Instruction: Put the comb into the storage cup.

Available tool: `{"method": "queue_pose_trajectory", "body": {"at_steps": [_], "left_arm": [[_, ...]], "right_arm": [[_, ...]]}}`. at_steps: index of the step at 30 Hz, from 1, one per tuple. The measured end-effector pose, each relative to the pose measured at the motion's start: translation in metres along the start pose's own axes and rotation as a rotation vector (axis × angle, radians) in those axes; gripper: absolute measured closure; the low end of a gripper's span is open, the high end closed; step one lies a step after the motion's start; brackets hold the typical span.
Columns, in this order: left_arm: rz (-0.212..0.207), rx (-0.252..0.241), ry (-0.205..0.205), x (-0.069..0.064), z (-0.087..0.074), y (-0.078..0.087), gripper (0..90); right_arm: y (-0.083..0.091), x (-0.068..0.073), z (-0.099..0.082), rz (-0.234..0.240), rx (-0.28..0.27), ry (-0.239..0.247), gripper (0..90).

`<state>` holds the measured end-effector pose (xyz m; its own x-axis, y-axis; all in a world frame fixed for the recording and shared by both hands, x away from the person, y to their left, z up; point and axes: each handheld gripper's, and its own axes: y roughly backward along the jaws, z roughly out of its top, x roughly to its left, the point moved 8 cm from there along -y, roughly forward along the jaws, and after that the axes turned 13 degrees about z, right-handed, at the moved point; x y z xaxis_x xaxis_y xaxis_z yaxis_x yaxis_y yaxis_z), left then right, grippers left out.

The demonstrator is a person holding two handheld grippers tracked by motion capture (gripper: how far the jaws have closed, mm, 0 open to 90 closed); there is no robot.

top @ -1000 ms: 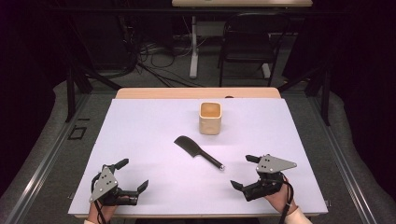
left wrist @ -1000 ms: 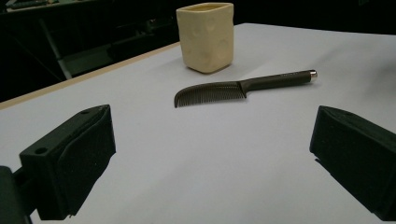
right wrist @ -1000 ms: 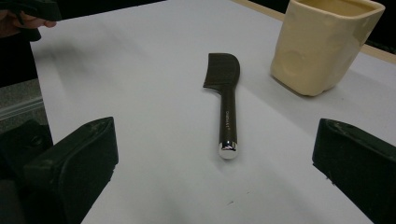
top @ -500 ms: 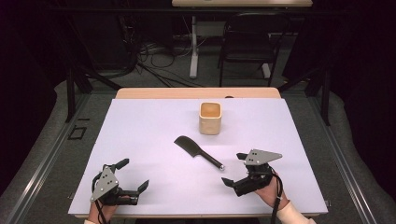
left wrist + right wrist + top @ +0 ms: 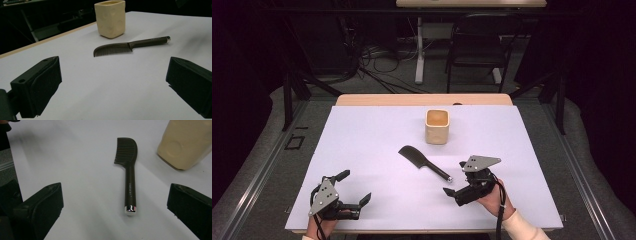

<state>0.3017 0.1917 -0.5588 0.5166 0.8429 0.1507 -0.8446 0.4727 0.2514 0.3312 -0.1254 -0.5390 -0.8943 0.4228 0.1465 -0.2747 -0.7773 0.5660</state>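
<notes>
Now the right gripper – jaws apart – lines up on the comb lying mid-table near the cup; next, probably close on its handle, left gripper idle, open.

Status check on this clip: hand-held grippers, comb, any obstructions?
Both hand-held grippers open, empty. Right one lined up on the comb handle end. Comb flat on table, untouched. Cup stands behind, clear of the approach.

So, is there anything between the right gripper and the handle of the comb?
No. In the right gripper view, bare white table lies between the open right gripper and the comb.
</notes>
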Motion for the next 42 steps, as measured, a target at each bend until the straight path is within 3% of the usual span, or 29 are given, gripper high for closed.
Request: {"method": "queue_pose_trajectory", "body": {"at_steps": [42], "left_arm": [[-0.004,0.003,-0.015,-0.001,0.0,0.0,0.1]], "right_arm": [[-0.058,-0.022,0.027,0.025,0.238,-0.026,0.0]]}}
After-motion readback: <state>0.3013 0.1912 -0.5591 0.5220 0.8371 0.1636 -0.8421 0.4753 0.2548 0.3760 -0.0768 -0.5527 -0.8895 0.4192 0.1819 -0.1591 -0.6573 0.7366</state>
